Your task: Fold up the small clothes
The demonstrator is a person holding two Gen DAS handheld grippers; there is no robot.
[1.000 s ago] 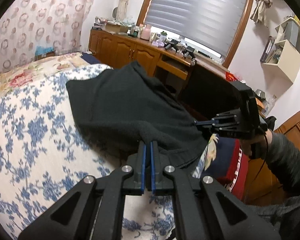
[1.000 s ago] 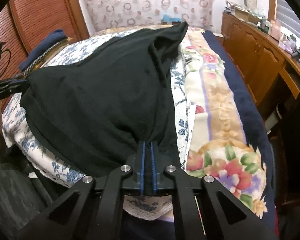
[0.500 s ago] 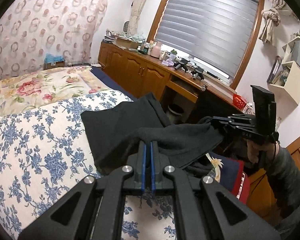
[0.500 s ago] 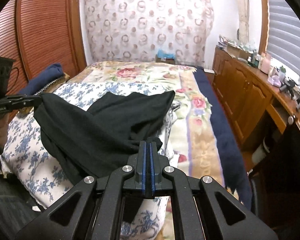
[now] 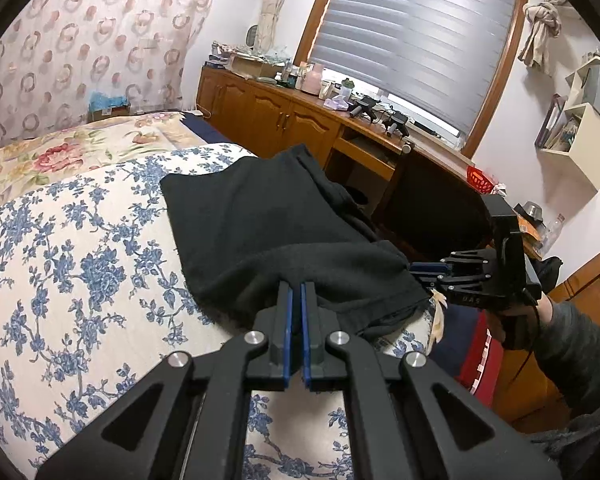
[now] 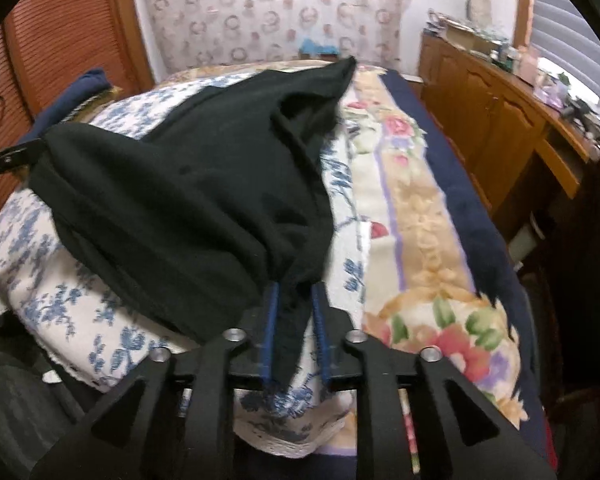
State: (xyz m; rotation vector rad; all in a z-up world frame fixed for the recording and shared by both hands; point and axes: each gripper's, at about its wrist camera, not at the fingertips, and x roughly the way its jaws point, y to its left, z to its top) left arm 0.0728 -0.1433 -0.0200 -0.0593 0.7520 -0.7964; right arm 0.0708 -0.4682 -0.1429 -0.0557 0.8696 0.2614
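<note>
A black garment (image 5: pixel 268 220) lies folded over on the blue-flowered bed cover (image 5: pixel 80 280); it also shows in the right wrist view (image 6: pixel 188 184). My left gripper (image 5: pixel 296 292) is shut on its near edge. My right gripper (image 6: pixel 294 292) has its jaws parted, with a strip of the black cloth hanging loose between them. From the left wrist view the right gripper (image 5: pixel 424 270) sits at the garment's right corner. The left gripper's tip (image 6: pixel 12 156) shows at the garment's left corner.
A wooden cabinet and desk (image 5: pixel 284 120) run along the bed's right side under the window. A dark blue folded item (image 6: pixel 76 92) lies near the headboard. A floral quilt with a navy border (image 6: pixel 428 208) covers the right part of the bed.
Both grippers came down and laid the lifted garment edge onto the bed. The right gripper's jaws have parted from shut. The left gripper stays shut on the cloth.
</note>
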